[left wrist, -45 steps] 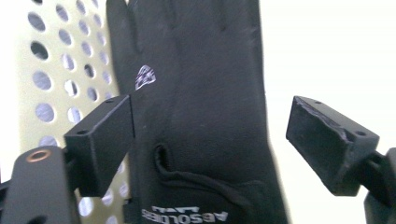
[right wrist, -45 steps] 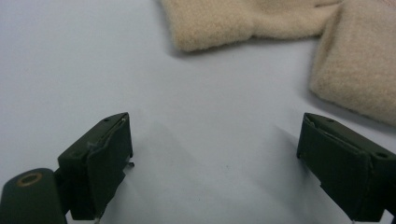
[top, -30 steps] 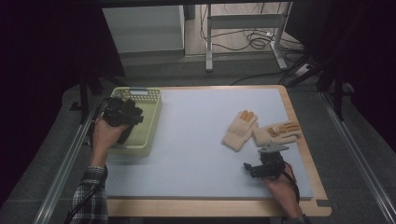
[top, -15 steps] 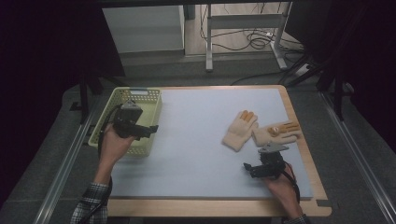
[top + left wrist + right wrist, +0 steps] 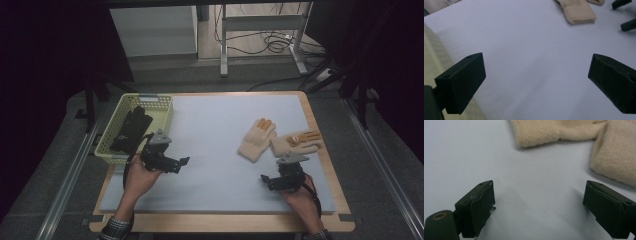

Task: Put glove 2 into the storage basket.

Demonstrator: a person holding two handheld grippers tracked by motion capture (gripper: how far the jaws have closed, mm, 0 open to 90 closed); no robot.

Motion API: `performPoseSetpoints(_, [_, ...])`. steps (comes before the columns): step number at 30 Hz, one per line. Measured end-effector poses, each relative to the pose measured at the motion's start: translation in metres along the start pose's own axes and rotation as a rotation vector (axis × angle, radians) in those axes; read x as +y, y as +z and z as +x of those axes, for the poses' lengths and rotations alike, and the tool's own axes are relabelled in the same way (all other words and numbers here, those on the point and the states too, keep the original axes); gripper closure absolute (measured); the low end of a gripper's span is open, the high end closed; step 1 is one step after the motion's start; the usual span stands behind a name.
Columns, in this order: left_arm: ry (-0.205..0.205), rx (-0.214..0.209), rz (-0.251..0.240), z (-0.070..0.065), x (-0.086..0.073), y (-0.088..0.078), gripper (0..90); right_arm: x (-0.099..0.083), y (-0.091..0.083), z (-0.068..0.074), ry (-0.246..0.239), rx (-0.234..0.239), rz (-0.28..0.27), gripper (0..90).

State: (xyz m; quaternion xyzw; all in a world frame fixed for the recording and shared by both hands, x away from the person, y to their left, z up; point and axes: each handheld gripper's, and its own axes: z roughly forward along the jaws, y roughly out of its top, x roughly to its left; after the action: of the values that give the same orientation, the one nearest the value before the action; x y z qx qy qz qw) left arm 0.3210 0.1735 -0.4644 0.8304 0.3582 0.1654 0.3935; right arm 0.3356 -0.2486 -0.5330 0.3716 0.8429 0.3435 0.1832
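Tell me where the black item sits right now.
In the high view the black item lies inside the green basket at the table's left edge, just beyond the left gripper.

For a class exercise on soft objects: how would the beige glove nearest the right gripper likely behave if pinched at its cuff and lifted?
The beige glove looks like soft knit lying flat on the mat, so it would probably droop. It seems light. Touching the second glove, it might drag that along.
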Motion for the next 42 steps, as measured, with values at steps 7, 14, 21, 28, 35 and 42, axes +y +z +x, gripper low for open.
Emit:
performPoseSetpoints(7, [0.028, -0.03, 0.015, -0.023, -0.023, 0.021, 1.7, 0.0, 0.0, 0.0, 0.001, 0.001, 0.001, 9.9])
performPoseSetpoints(14, [0.012, -0.003, 0.053, -0.027, -0.051, 0.037, 1.7, 0.0, 0.0, 0.0, 0.004, 0.0, 0.002, 10.0])
performPoseSetpoints(21, [0.009, 0.025, 0.113, -0.025, -0.068, 0.045, 1.7, 0.001, 0.0, 0.001, 0.007, -0.003, 0.006, 10.0])
performPoseSetpoints(28, [-0.038, -0.005, 0.11, -0.02, -0.073, 0.048, 1.6, 0.001, 0.0, 0.001, 0.008, -0.003, 0.005, 10.0])
performPoseSetpoints(35, [-0.038, -0.005, 0.108, -0.02, -0.073, 0.048, 1.6, 0.003, -0.001, 0.002, 0.02, -0.006, 0.011, 13.7])
performPoseSetpoints(42, [-0.038, -0.004, 0.108, -0.02, -0.073, 0.048, 1.7, 0.018, -0.001, 0.004, 0.021, 0.035, -0.006, 29.9])
